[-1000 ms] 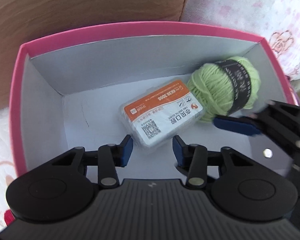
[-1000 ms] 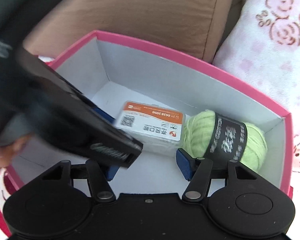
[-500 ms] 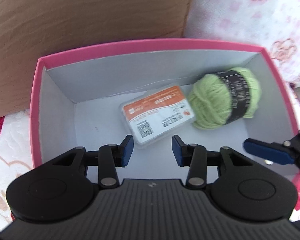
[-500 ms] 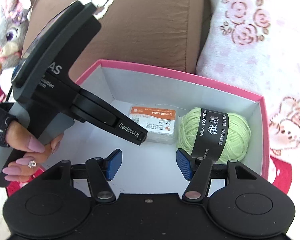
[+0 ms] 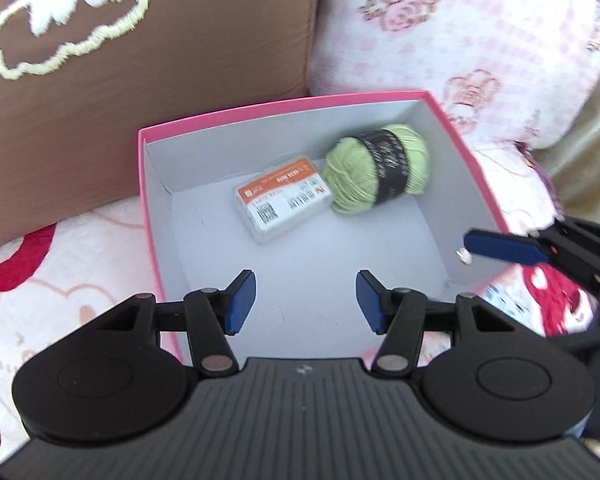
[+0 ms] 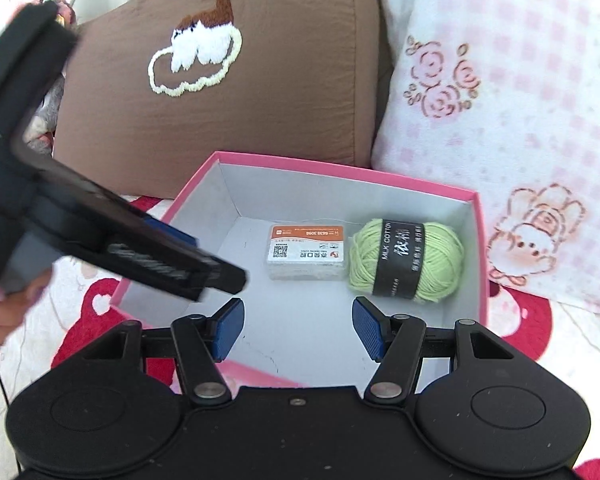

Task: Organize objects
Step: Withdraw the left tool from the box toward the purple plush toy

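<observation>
Your left tool [image 5: 305, 306] hangs above the near end of the pink box [image 5: 148, 208], blue pads spread wide, nothing between them. Your right tool [image 6: 298, 328] is over the near edge of the same box [image 6: 482, 264], pads also spread, holding nothing.

Inside the box, at the far end: a card case [image 5: 283, 203] with an orange-and-white label lies flat, and a green yarn ball [image 5: 376, 169] with a black band lies on its side just to the right of it. In the right wrist view the case [image 6: 306, 254] and yarn [image 6: 406, 261] look to be touching or nearly so; you can't tell which. Both sit on the box's white floor, well apart from either tool.

The right tool's blue pad [image 5: 504, 247] pokes in from the right in the left wrist view, level with the box's right wall. The left tool's body [image 6: 100, 240] crosses the left side of the right wrist view, blurred, with your hand [image 6: 4, 312] at the frame edge.

The box sits on a printed blanket [image 5: 60, 280]. Behind it lean a brown pillow [image 6: 228, 60] with a stitched cloud and a pink floral pillow [image 6: 500, 80].
</observation>
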{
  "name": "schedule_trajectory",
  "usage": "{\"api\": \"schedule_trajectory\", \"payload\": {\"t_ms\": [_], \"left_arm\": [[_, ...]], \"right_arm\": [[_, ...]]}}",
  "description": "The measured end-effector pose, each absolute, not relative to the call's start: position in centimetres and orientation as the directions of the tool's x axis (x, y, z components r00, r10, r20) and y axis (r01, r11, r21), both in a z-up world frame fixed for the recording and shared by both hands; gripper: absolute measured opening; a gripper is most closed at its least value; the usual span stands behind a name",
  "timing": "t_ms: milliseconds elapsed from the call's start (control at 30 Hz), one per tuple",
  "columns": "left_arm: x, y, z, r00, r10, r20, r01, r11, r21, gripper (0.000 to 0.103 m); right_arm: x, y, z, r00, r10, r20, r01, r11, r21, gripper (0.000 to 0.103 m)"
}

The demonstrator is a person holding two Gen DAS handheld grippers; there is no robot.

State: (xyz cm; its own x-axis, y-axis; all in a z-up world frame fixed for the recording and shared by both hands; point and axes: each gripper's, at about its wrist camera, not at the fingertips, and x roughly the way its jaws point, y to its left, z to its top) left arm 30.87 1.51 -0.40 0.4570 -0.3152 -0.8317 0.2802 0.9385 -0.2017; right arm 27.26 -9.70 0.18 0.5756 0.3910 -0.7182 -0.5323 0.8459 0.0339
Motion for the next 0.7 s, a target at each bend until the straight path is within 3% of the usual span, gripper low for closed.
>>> {"api": "schedule_trajectory", "payload": {"t_ms": [700], "left_arm": [[19.2, 2.5, 6.2, 0.473, -0.390, -0.790, 0.430, 0.885, -0.179, 0.057]], "right_arm": [[16.3, -14.2, 6.0, 0.617, 0.397, -0.680, -0.497, 0.866, 0.054, 0.065]]}}
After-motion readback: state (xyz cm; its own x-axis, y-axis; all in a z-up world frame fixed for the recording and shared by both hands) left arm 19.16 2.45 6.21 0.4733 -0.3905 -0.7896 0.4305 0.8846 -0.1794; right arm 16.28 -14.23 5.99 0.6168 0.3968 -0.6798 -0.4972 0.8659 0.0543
